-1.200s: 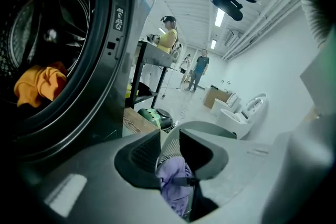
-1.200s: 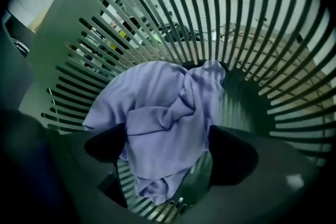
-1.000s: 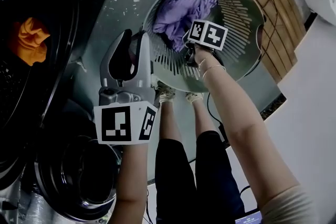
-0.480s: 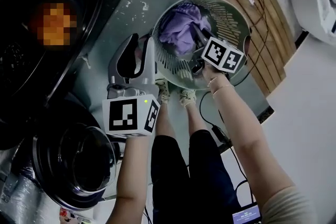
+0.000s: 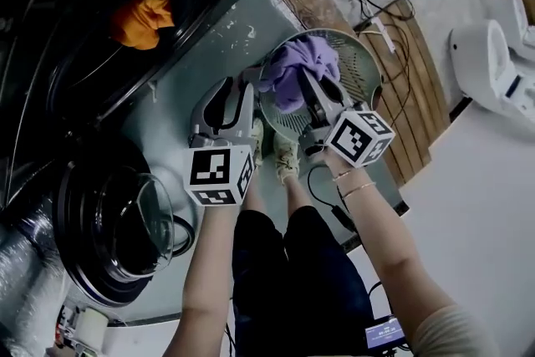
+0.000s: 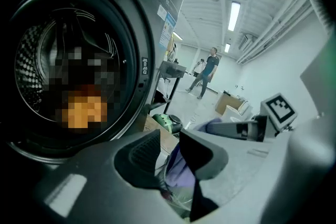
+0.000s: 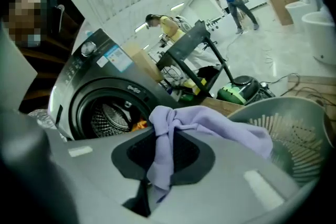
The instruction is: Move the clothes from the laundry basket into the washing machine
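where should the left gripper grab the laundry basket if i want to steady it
Probably the rim of the laundry basket, on the near side next to the left gripper, coming from above with one jaw inside and one outside. The basket stands upright with a thin slatted wall, and that stretch of rim looks bare, clear of the purple cloth pinched in the right gripper.

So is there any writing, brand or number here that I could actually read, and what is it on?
No text here is legible.
Pale lettering on the washing machine door rim: too blurred to read.
Blue sticker on its control panel: print too small.
Stickers on its front, left gripper view: too small.
Lit screen at the head view's bottom edge: too small.
Marker cubes: black-and-white squares only, no letters.
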Demonstrator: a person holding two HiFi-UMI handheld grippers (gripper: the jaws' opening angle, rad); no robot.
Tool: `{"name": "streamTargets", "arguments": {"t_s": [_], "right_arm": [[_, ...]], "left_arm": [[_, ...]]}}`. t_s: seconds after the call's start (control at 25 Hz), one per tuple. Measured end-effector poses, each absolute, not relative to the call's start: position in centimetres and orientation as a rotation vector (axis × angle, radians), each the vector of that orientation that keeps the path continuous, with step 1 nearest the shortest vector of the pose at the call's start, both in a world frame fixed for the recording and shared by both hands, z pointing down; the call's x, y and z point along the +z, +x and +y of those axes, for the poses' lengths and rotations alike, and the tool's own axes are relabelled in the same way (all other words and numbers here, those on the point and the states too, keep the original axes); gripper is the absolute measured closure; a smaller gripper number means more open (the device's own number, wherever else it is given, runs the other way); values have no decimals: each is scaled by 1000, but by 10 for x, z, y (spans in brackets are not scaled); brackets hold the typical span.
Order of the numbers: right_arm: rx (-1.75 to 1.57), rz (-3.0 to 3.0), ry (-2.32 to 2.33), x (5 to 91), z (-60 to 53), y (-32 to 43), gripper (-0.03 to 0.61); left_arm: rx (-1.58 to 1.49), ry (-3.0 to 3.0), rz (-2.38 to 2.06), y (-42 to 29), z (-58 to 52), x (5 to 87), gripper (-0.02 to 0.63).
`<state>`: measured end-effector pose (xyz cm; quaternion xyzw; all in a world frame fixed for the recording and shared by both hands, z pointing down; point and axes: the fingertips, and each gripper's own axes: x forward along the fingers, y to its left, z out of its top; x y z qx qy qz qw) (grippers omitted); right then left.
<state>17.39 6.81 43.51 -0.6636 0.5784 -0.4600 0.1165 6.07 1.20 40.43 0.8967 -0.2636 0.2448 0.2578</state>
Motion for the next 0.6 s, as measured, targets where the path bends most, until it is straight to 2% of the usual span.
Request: {"name": "streamTargets", "arguments": {"t_s": [0.32,0.6], "right_arm": [[-1174,1976,-1743,330,20,112,503],[-1057,2182,-1633,295,-39,52,503]], "left_arm": [[620,2384,-863,6,-3,373,494],[552,2308,-1051,-49,-26,364,494]]}}
